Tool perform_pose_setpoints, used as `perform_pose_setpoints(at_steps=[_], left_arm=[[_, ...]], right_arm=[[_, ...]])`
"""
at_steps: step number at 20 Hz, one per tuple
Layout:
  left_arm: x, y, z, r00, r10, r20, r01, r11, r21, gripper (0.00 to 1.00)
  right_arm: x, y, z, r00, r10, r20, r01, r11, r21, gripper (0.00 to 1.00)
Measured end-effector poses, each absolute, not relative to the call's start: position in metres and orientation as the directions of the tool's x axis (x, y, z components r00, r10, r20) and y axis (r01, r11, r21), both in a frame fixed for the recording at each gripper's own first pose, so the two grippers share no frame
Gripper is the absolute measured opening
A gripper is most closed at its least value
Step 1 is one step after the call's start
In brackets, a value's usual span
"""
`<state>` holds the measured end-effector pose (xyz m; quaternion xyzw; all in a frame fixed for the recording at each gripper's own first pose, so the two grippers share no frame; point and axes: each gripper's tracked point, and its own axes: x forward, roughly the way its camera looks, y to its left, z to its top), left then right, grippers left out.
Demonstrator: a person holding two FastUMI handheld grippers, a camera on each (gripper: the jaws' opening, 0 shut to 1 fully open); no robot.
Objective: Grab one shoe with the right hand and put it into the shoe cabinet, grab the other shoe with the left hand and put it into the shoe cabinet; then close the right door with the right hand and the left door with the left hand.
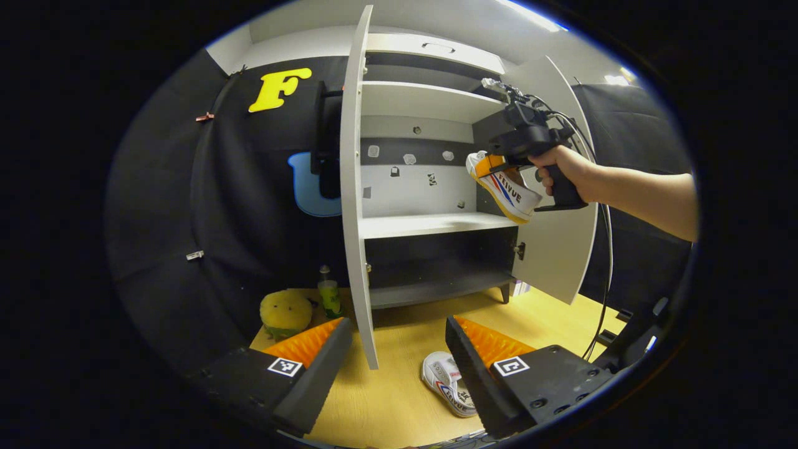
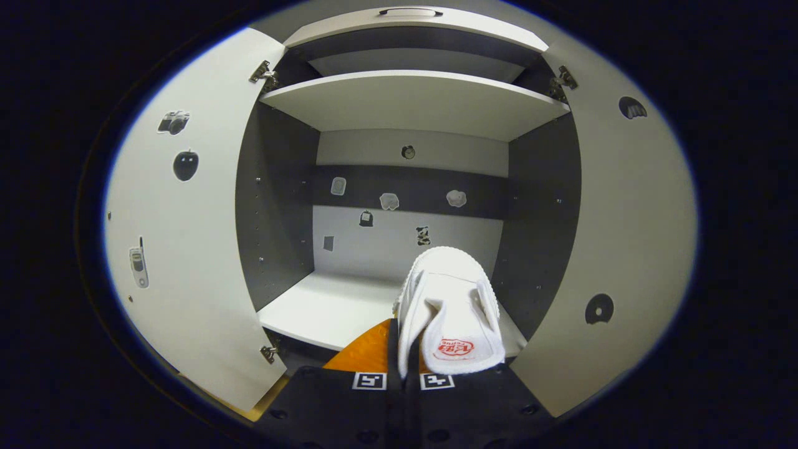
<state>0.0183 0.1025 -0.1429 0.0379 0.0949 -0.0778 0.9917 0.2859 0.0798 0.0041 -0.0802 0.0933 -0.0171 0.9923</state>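
The white shoe cabinet (image 1: 430,224) stands with both doors swung wide. In the left gripper view, a hand holds my right gripper (image 1: 499,165) in front of the middle shelf, shut on a white sneaker (image 1: 506,188) with a yellow sole. That sneaker (image 2: 450,308) points toe-first into the cabinet in the right gripper view, just above the middle shelf (image 2: 324,308), pinched at its heel by my right gripper (image 2: 404,355). The second white sneaker (image 1: 447,381) lies on the wooden floor beside a finger of my left gripper (image 1: 399,358), which is open and holds nothing.
The left door (image 1: 356,187) juts toward me edge-on; the right door (image 1: 555,249) hangs open behind the hand. A yellow plush toy (image 1: 285,313) and a green bottle (image 1: 328,294) sit on the floor left of the cabinet. A cable (image 1: 606,262) trails from the right gripper.
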Motion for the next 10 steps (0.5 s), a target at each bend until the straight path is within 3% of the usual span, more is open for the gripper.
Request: perform_pose_setpoints(at_steps=[6,8,10], left_arm=[[0.024,0.075,-0.136,0.98,-0.105,-0.171,0.11,0.994,0.021,0.95],[0.026,0.071,-0.142,0.98,-0.055,-0.192,0.059,0.998,0.013,0.95],[0.03,0.07,-0.147,0.978,0.002,-0.208,0.002,1.0,0.016,0.96]], right_arm=[[0.371,0.062,-0.007,0.977,-0.021,-0.214,-0.013,0.988,-0.157,0.0],[0.4,0.057,-0.026,0.966,-0.019,-0.258,-0.028,0.984,-0.176,0.05],[0.426,0.054,-0.046,0.953,-0.02,-0.302,-0.043,0.979,-0.199,0.0]])
